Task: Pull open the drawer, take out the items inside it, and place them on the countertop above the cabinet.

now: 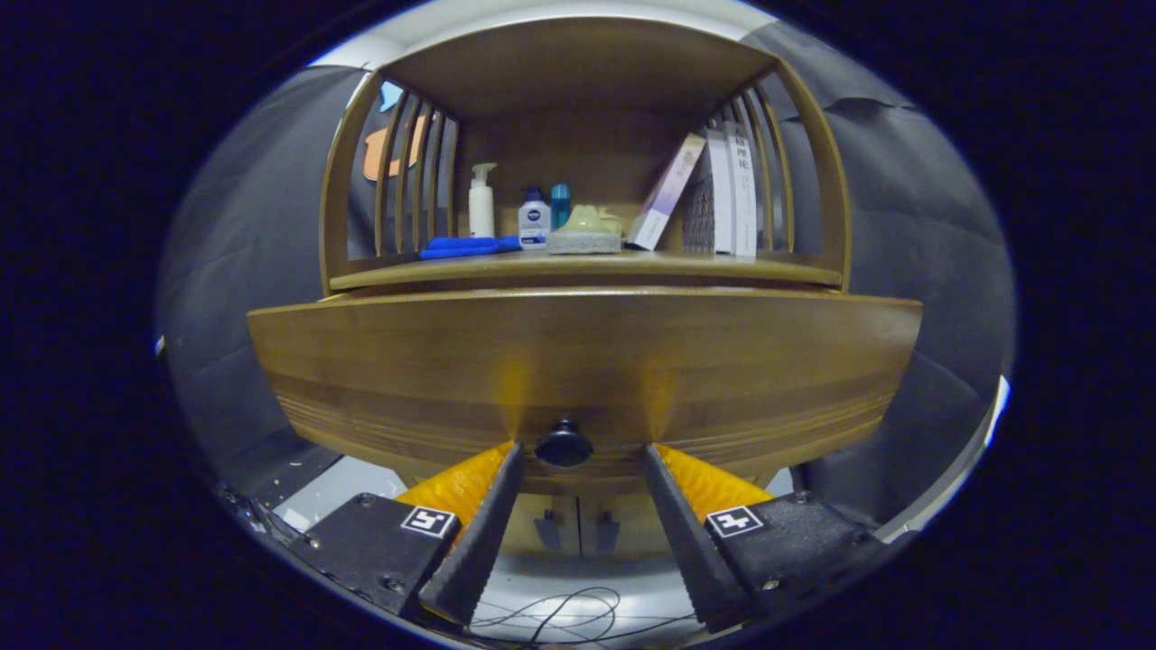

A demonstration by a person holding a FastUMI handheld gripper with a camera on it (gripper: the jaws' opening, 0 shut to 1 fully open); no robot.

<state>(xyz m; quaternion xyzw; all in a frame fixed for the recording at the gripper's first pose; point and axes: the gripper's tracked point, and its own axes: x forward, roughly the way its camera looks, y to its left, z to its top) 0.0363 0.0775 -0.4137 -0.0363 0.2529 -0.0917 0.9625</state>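
The wooden drawer front (578, 361) is wide, brown and grained, with grooved lines along its lower edge and one round dark knob (564, 444) at its middle. The gripper (580, 451) has its fingers spread, one on each side of the knob, neither pressing it. Above the drawer, the cabinet's open shelf (587, 266) holds one white pump bottle (481, 200), one small white bottle with a blue cap (534, 218), one teal bottle (561, 204), a folded blue cloth (468, 246), a pale sponge-like block (584, 239) and several leaning books (713, 191).
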